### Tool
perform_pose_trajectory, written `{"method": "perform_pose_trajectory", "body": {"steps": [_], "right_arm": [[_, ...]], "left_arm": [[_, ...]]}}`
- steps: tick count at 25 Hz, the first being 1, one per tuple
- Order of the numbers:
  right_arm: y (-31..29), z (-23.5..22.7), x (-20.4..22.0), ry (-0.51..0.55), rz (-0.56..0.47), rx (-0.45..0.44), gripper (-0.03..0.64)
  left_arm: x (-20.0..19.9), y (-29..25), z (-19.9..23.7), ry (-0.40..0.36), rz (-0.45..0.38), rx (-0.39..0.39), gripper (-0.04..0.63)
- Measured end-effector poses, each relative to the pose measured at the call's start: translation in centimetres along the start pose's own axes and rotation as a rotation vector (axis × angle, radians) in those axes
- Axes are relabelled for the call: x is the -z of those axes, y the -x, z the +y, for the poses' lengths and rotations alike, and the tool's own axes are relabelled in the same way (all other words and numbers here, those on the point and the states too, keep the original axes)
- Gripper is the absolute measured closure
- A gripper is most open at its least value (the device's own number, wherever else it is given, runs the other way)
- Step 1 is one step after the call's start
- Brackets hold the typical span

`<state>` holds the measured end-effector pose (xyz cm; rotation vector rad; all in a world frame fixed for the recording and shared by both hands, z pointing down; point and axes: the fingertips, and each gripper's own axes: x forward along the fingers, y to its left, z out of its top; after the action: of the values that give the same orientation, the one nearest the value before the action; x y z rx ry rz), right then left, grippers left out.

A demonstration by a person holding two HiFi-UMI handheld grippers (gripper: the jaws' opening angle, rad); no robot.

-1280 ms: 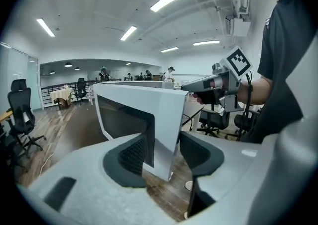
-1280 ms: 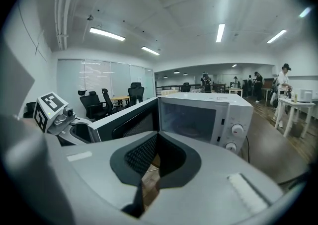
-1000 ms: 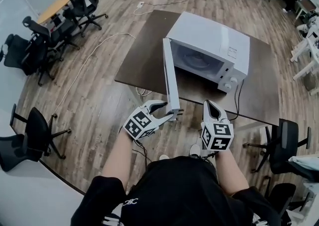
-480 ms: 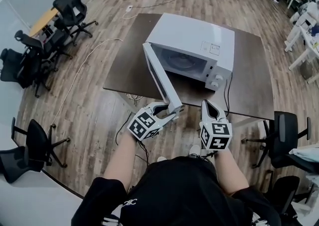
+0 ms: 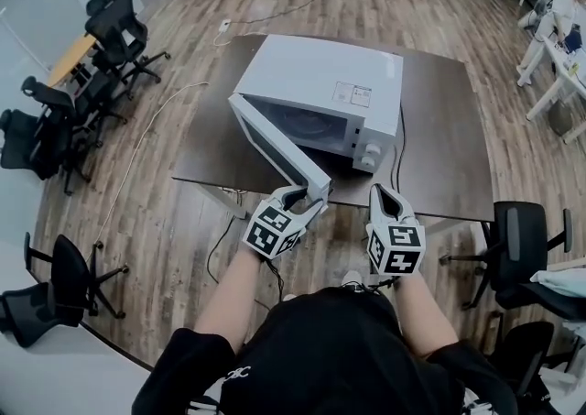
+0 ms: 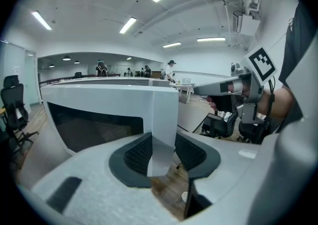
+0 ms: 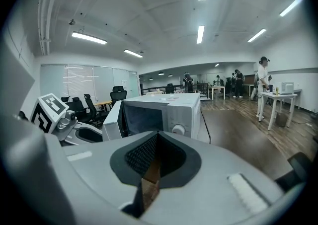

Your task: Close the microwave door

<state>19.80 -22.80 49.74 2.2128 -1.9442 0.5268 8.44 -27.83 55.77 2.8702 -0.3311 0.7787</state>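
The left gripper (image 6: 160,155) has its pads pinched on the free edge of the microwave door (image 5: 275,146). The door stands half open at the centre of the head view, hinged to the microwave (image 5: 325,83) on the table (image 5: 449,138). The right gripper (image 5: 389,195), jaws together and empty, hovers just right of that edge. The door looks stiff, light and smooth, so I'd steer it from that outer edge, far from the hinge.

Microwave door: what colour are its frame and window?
The microwave door is white-framed with a dark window; clearest in the left gripper view.

Print on the microwave (image 5: 311,65) label (image 5: 351,94) is unreadably small.
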Motion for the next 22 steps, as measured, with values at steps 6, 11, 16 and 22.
{"method": "perform_pose_trajectory", "body": {"steps": [6,11,16,22], "right_arm": [[-0.3,-3.0,-0.7,0.008,-0.002,-0.019,0.607],[-1.0,-6.0,-1.3,0.016,-0.006,-0.031,0.607],[-1.8,-8.7,-1.5,0.020,-0.001,-0.047,0.607],[-2.6,-11.4,-1.8,0.024,0.001,-0.058,0.607]], "left_arm": [[-2.2,-3.1,0.1,0.047,-0.021,-0.078,0.440],[-3.9,-6.0,0.8,0.092,-0.035,-0.136,0.442],[-5.6,-8.7,1.7,0.129,-0.042,-0.189,0.443],[-7.2,-11.4,2.8,0.164,-0.048,-0.245,0.445]]}}
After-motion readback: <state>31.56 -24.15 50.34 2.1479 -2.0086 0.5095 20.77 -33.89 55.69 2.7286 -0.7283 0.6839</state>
